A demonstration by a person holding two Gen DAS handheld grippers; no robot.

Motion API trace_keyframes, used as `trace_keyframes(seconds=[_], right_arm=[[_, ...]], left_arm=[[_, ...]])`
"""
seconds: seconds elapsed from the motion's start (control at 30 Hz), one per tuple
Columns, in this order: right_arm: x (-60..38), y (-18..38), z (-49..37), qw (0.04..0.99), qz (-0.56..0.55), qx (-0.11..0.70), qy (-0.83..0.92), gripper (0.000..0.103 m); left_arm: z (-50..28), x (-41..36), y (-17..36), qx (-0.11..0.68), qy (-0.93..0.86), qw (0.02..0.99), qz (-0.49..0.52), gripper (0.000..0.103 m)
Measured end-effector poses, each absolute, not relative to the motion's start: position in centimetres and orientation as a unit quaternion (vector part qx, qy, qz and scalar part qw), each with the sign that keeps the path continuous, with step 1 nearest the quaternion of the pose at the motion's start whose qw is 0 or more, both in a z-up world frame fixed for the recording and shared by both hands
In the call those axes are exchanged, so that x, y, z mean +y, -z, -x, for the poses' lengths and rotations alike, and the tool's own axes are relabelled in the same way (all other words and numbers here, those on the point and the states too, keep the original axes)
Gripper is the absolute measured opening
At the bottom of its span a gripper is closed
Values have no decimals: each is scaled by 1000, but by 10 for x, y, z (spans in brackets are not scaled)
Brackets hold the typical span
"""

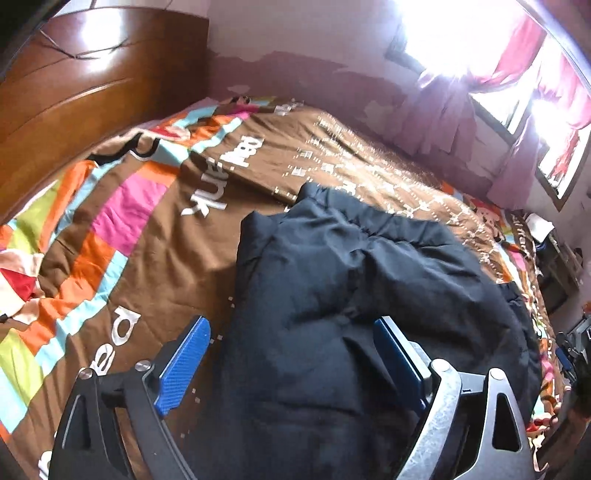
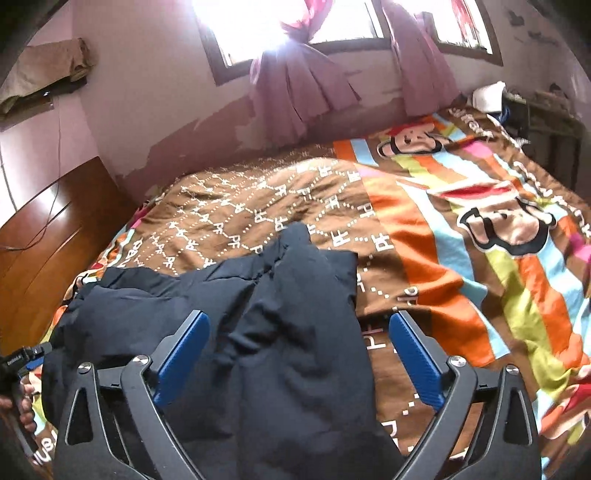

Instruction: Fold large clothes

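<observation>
Left wrist view: mounted behind the left gripper (image 1: pixel 291 365), looking forward and steeply down along its two blue fingers; close above the dark padded jacket (image 1: pixel 354 295) on the bed cover (image 1: pixel 155 236). Faces across the bed toward the wooden headboard (image 1: pixel 85 92) at upper left and the window (image 1: pixel 461 33) at upper right.

Right wrist view: mounted behind the right gripper (image 2: pixel 299 360), same forward, downward aim; equally close over the jacket (image 2: pixel 295 332). Faces the window (image 2: pixel 258 26) wall squarely; headboard (image 2: pixel 55 236) at far left.

Shared: jacket, brown patterned cover (image 2: pixel 461 258), window with curtains, headboard. A hand (image 2: pixel 26 406) on the other gripper's handle shows at the right view's lower left edge.
</observation>
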State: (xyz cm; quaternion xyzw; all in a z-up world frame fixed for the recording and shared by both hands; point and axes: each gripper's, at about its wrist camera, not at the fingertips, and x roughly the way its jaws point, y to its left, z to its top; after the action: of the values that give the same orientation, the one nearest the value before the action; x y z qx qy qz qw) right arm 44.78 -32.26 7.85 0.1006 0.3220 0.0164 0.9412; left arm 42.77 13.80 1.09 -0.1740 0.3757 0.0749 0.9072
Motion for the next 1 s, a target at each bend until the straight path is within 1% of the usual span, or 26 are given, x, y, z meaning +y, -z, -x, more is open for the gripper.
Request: trace_keyframes(seconds=[0.07, 0.1, 0.17, 0.23, 0.6, 1.0], right_arm=[[-319, -87, -440, 945, -94, 311, -22, 101], [-317, -89, -436, 947, -92, 307, -25, 101], [-313, -96, -429, 950, -87, 299, -35, 101], [-308, -102, -420, 953, -81, 291, -36, 102], [-298, -136, -365, 963, -90, 249, -53, 102], [-279, -167, -307, 972, -80, 209, -72, 102]], left_arm=[[-418, 132, -20, 368, -78, 912, 165, 94], [-414, 129, -25, 365, -78, 914, 160, 97], [-404, 126, -34, 351, -77, 921, 153, 99], [-393, 121, -43, 335, -80, 928, 142, 103], [-334, 96, -87, 268, -78, 956, 91, 103], [-279, 75, -120, 214, -67, 972, 78, 103]])
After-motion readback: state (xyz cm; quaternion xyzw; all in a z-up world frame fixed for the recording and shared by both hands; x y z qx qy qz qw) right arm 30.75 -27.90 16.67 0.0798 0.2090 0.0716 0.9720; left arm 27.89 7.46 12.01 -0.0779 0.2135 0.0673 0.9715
